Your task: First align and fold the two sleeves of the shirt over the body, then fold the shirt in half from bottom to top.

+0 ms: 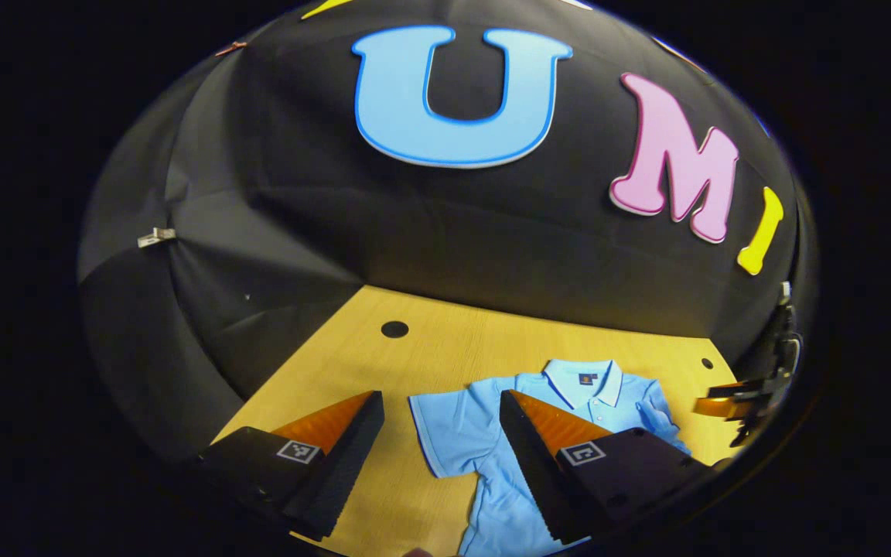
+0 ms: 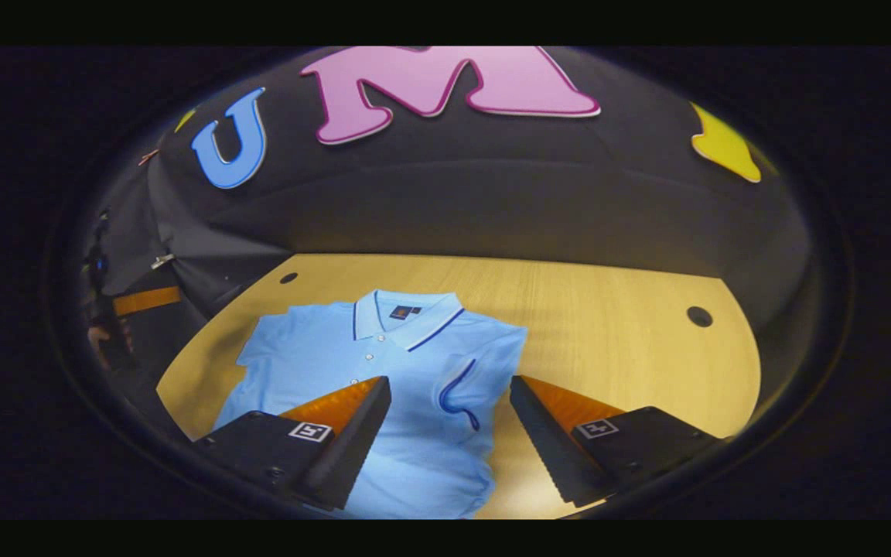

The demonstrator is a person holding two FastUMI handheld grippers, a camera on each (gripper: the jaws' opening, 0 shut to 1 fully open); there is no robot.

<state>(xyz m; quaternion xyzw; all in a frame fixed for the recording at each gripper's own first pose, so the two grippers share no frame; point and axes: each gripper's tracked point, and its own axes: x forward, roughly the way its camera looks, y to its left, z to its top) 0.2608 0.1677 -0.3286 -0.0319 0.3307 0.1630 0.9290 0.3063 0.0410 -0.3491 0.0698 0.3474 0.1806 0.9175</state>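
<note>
Left gripper view, bottom of frame: left gripper (image 1: 442, 456) spread wide, grasping nothing, hovering above the table. Between and just beyond its fingers, a light blue polo shirt (image 1: 484, 441) lying flat on the wooden table (image 1: 414, 356), its spread sleeve (image 1: 438, 429) reaching toward frame centre-left, collar (image 1: 581, 379) farther off. At the right edge, far off, the other gripper, too small to judge there.

Right gripper view, bottom of frame: right gripper (image 2: 449, 437) likewise released, empty, raised over the shirt body (image 2: 368, 363). Between its fingers, the other sleeve (image 2: 472, 379), already folded inward over the chest, dark trim curling across it. Beyond, the collar (image 2: 403, 313) and bare tabletop (image 2: 608, 309) toward the upper right.

Judged step: first sleeve done, second sleeve not yet folded. Next move likely calls for lowering the left gripper onto the spread sleeve's outer hem, pinching one layer only, then carrying it across to match the folded one without dragging the body.
</note>
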